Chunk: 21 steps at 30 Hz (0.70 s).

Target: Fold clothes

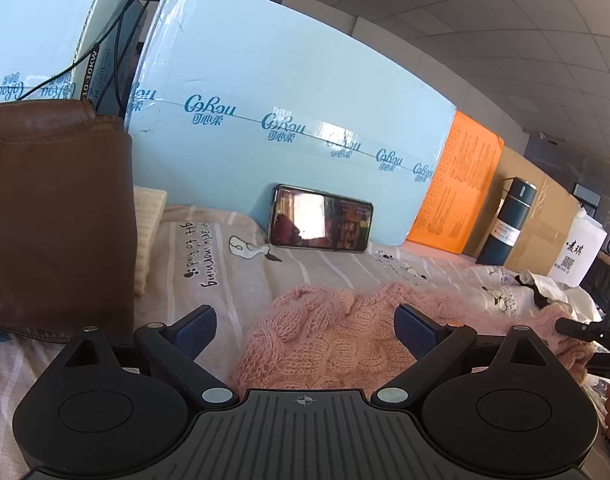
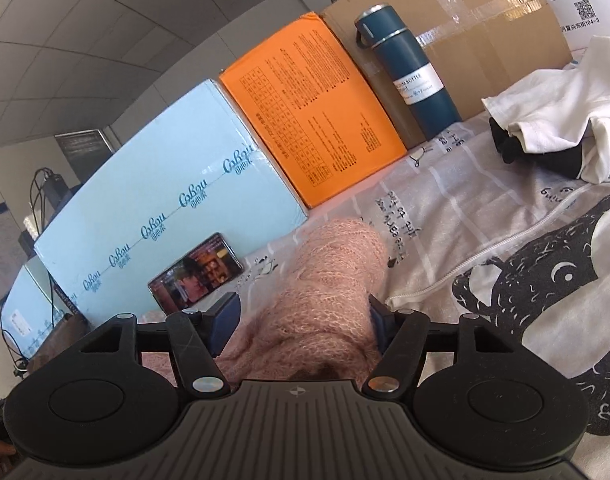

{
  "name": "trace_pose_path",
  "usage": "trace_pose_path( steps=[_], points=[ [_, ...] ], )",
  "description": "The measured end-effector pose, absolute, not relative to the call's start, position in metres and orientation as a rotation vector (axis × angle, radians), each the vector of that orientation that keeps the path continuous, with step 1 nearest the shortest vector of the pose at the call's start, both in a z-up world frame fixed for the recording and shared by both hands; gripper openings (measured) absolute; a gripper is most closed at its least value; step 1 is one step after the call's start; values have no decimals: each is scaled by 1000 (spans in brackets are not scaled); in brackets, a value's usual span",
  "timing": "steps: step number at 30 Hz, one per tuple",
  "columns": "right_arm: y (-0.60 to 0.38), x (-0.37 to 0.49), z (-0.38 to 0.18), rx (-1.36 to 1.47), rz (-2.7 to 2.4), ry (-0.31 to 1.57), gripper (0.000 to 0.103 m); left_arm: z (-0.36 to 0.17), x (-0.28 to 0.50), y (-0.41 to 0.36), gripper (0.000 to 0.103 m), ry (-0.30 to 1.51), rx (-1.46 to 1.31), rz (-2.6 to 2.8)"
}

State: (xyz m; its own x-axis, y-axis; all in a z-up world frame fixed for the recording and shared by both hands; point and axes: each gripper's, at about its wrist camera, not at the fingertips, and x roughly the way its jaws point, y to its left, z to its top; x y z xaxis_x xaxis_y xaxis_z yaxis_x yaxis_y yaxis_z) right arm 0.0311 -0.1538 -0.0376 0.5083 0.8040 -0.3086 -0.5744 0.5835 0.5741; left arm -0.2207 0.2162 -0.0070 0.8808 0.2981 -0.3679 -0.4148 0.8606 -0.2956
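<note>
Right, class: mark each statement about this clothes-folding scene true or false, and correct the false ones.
1. The pink knitted sweater lies between the right gripper's fingers. True.
2. The phone lies flat, screen down. False: it leans against the light blue box, screen lit.
3. The bottle stands upright. True.
4. The left gripper is shut on the sweater. False: it is open, fingers wide apart.
5. The box beside the blue one is green. False: it is an orange box.

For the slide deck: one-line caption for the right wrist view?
Right gripper straddling a bunched pink knit sweater on the patterned bedsheet, boxes and a phone behind.
</note>
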Motion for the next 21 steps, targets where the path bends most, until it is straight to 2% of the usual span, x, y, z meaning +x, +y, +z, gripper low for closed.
trace_pose_path(
  steps=[1,3,5,14,21],
  points=[
    [-154,34,-40,436,845,613,56,-7,-221,216,97,318,-379,380],
    [-156,37,-44,457,837,623,30,-7,-221,216,97,318,-379,380],
    [-161,36,-43,486,862,588,23,-6,-221,216,97,314,-377,379],
    [-197,35,-27,607,795,469,18,-5,-222,215,97,313,-379,360],
    [-204,43,-1,385,623,352,18,-2,-224,211,97,293,-367,339]
  ],
)
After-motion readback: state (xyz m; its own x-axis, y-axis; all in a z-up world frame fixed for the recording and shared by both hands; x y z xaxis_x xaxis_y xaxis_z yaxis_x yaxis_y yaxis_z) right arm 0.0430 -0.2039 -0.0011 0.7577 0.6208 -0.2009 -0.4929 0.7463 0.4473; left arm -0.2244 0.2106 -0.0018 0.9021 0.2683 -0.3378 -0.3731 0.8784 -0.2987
